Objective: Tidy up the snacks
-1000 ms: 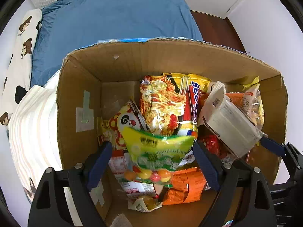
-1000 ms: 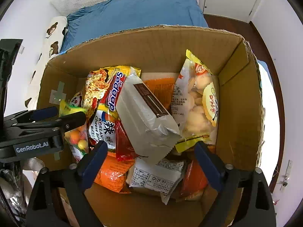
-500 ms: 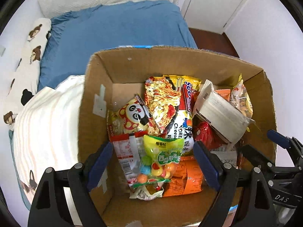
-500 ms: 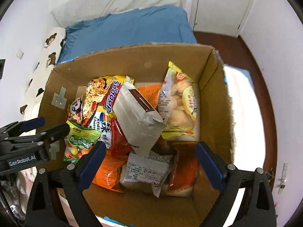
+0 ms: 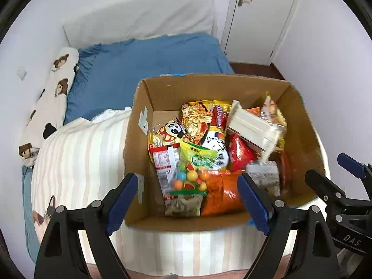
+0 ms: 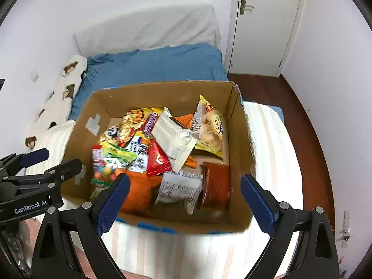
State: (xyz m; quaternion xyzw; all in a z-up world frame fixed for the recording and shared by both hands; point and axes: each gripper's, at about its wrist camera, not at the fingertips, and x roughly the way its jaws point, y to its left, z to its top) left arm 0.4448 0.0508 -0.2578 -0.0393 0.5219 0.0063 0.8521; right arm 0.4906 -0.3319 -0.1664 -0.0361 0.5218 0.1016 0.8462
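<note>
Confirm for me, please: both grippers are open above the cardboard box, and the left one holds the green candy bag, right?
Not quite: the left gripper holds nothing. The left wrist view shows the green candy bag lying in the cardboard box. Both grippers, including the right gripper, are open.

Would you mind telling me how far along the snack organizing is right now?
Done: the snack packets, including the green candy bag, lie piled in the cardboard box. In hand: nothing; the left gripper and right gripper are both open and empty. Left: no loose snacks show outside the box.

The orange packet point(image 5: 220, 193) lies half buried under the candy bag point(image 5: 194, 169). Print on the white wrapper point(image 6: 180, 186) is too blurred to read.
</note>
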